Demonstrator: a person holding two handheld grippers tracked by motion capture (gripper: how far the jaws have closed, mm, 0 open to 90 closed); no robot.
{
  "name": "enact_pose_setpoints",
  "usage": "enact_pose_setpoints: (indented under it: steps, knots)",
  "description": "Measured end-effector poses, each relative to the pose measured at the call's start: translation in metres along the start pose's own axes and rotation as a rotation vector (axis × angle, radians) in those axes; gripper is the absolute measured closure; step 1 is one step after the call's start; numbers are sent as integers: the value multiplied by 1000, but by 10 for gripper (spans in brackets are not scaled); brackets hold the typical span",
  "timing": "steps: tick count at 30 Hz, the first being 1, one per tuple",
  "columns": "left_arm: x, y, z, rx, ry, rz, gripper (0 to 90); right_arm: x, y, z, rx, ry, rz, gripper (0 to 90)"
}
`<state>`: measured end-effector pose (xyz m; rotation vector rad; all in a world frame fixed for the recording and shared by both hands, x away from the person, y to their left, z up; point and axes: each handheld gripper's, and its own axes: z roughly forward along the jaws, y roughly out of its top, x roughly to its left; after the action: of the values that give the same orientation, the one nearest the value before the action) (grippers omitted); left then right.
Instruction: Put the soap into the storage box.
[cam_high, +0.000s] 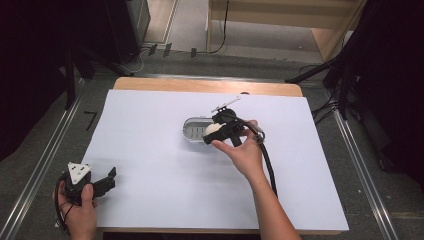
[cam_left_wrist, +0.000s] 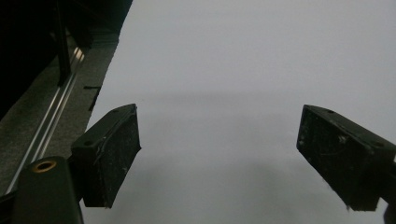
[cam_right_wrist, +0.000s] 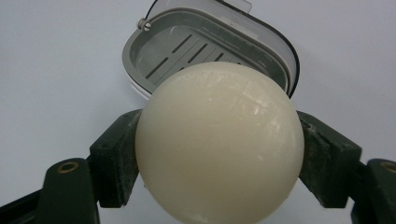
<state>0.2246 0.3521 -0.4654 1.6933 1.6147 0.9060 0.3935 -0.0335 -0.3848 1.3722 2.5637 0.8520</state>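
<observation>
While the right gripper (cam_high: 216, 131) clamps the soap (cam_right_wrist: 219, 140) from both sides, it hangs just over the open box (cam_right_wrist: 154, 58) on the counter (cam_high: 150, 165), probably to drop it in. Idle, the left gripper (cam_high: 107, 181) gapes empty near the counter's corner.

High view looks down on the whole desk (cam_high: 150, 150); right claw view sits close above the grey case (cam_right_wrist: 154, 56), shared with the high view (cam_high: 192, 129).
</observation>
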Motion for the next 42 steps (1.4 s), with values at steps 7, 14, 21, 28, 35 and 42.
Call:
enact_pose_setpoints:
  steps: [7,14,21,28,35,42]
  knots:
    - [0,0,0,-1,-3,-1,143,1,6,4,1,-4,-2,248]
    - [1,0,0,0,-5,-1,143,3,12,11,3,-12,-3,248]
    - [1,0,0,-1,-6,-2,143,4,17,19,12,-7,4,248]
    - [1,0,0,0,-5,-3,143,5,25,23,14,-10,15,247]
    - [1,0,0,0,-6,-3,143,6,32,32,26,-18,11,248]
    - [1,0,0,1,-6,-4,143,7,37,40,29,-19,27,248]
